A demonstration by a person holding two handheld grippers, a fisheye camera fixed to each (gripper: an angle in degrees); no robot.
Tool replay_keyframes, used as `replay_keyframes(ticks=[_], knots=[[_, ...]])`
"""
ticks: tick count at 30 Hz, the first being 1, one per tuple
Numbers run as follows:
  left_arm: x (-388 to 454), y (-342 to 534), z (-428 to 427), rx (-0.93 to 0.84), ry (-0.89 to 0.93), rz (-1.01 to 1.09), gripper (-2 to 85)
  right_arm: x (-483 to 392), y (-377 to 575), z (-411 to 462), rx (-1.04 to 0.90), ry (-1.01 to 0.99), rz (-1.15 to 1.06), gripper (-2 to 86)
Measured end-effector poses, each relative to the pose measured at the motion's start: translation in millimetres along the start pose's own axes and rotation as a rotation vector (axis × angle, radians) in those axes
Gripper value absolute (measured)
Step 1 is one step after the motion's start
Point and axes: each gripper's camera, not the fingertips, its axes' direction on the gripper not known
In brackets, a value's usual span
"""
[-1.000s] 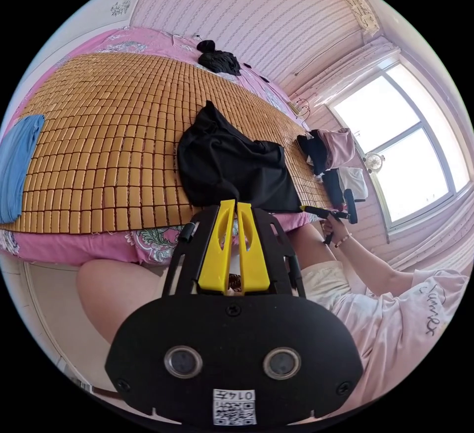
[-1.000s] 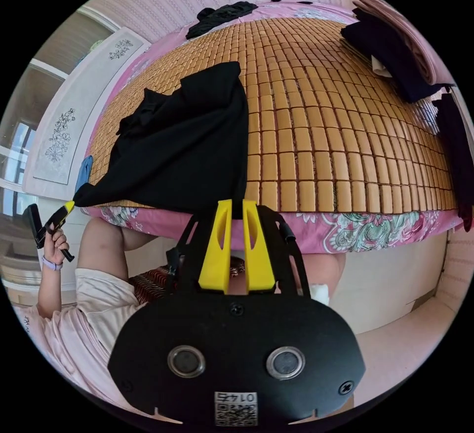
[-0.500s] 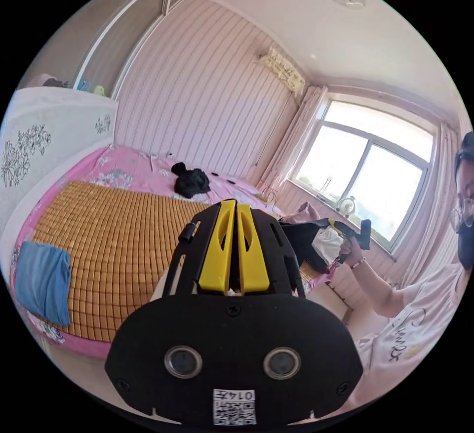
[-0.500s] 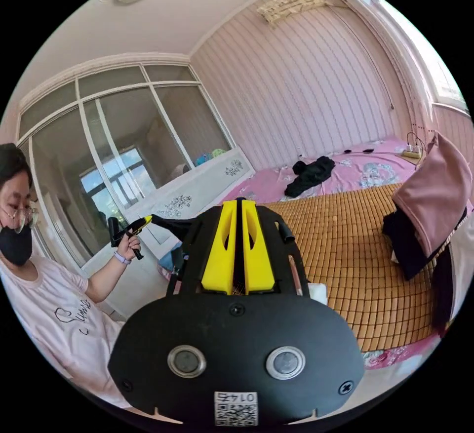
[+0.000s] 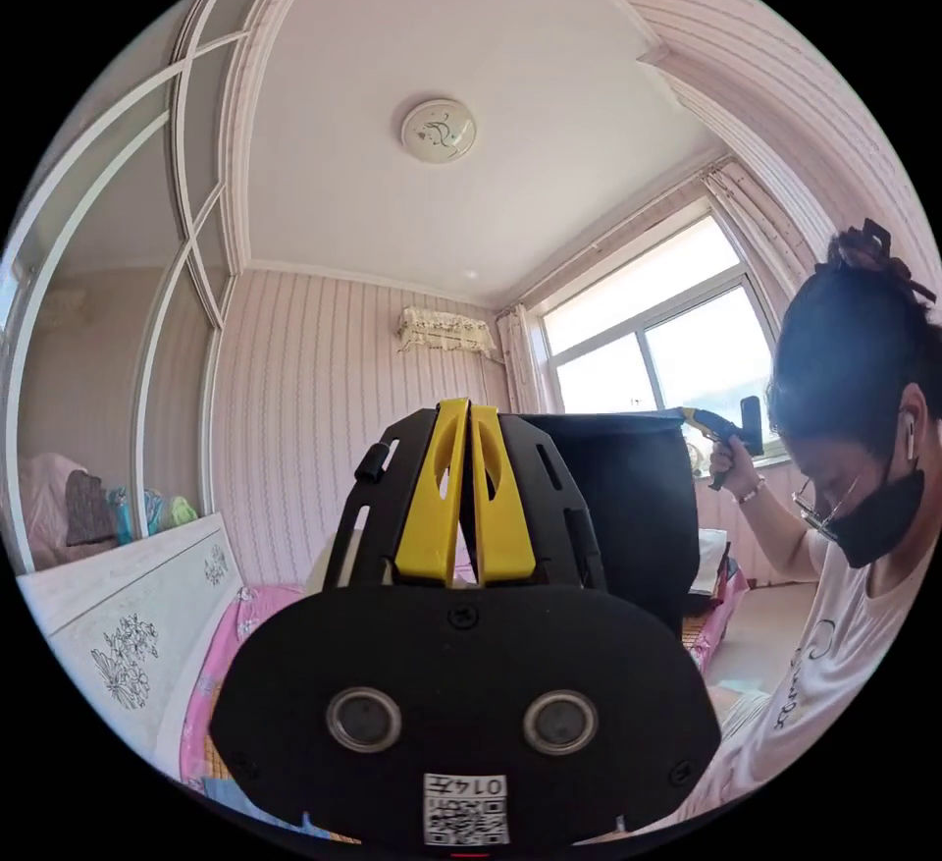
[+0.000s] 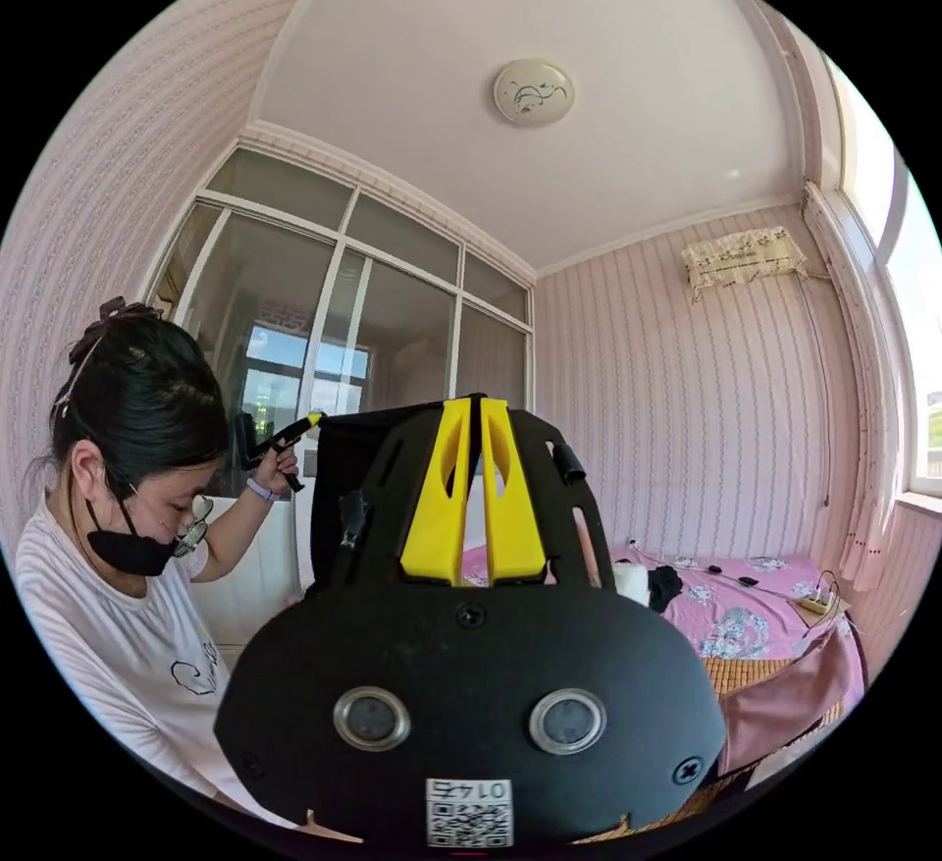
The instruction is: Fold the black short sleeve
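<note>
We hold the black short sleeve up taut, left gripper and right gripper both clamped on its top edge, to let it hang flat.

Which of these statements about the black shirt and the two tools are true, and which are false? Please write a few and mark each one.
1. The black shirt hangs in the air between the two tools. True.
2. The left tool is wide open. False: its jaws are closed on the shirt's top edge.
3. The right tool grips the shirt. True.
4. The shirt lies flat on the bed. False: it is lifted up.
5. A round ceiling lamp is overhead. True.
</note>
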Motion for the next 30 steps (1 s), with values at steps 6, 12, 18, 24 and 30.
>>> replay_keyframes(ticks=[6,12,18,24,30], knots=[[-50.8,78.6,94.8,-0.364,-0.114,-0.149,-1.0,91.1,72.3,119.2,-0.412,0.039,0.264,0.7],[-97.4,175.7,205.2,-0.631,-0.181,-0.408,-1.0,181.4,169.9,236.7,-0.750,0.161,0.500,0.7],[-106.4,113.1,244.0,-0.446,-0.202,-0.349,-1.0,206.3,61.2,246.9,-0.333,0.255,0.373,0.8],[-117.8,195.7,265.2,-0.656,-0.150,-0.312,-1.0,245.0,123.7,241.6,-0.466,0.239,0.433,0.9],[-139.9,363.7,274.8,-1.009,-0.102,-0.459,-1.0,287.2,280.2,245.7,-0.808,0.247,0.658,0.9]])
